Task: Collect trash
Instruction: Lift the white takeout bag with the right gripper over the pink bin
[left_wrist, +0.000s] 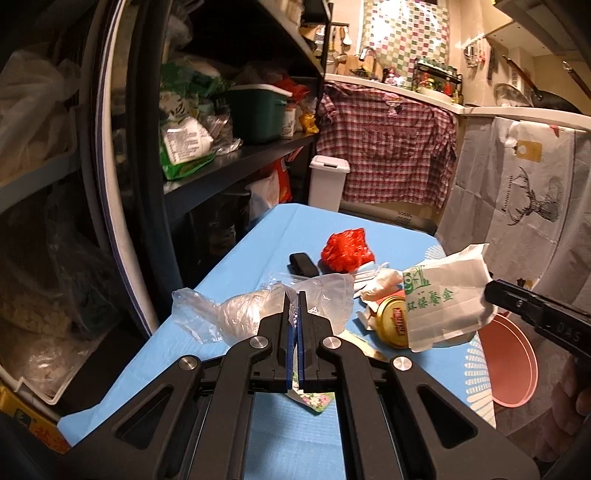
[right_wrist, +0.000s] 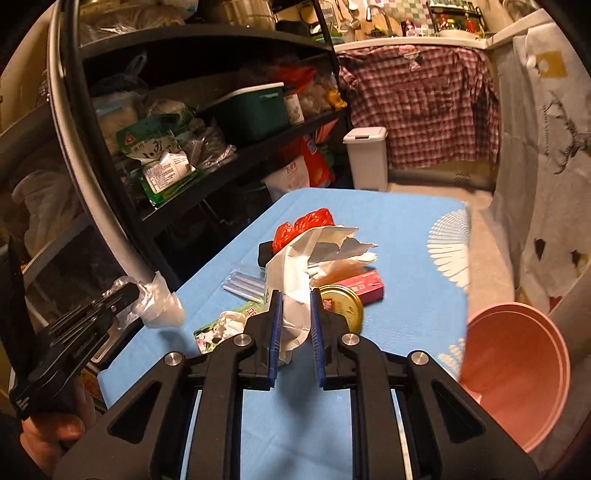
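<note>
From the left wrist view, the left gripper (left_wrist: 294, 295) has its fingers pressed together on a clear plastic bag (left_wrist: 236, 314), which hangs limp off their tips above the blue counter (left_wrist: 229, 369). To its right, the right gripper (left_wrist: 491, 291) comes in from the edge of the picture with a white paper bag (left_wrist: 443, 295) printed in green, held up clear of the counter over a gold jar lid (left_wrist: 393, 325). Beyond them lie a crumpled red wrapper (left_wrist: 345, 249) and a black object (left_wrist: 303, 264), and the pink bin (left_wrist: 513, 358) sits low off the counter's right edge. From the right wrist view, the right gripper (right_wrist: 294, 295) has its fingers closed on the neck of the paper bag (right_wrist: 314, 254), whose long axis runs away from the fingers toward the far end of the counter (right_wrist: 406, 236). The pink bin (right_wrist: 517, 373) opens just to the right of and below these fingers, so the right hand is plainly the nearer to it; a short swing to the right would likely put the paper bag over the opening. The left gripper (right_wrist: 125, 295) with its plastic bag (right_wrist: 159, 306) hangs at the far left, with the whole counter between it and the bin.
</note>
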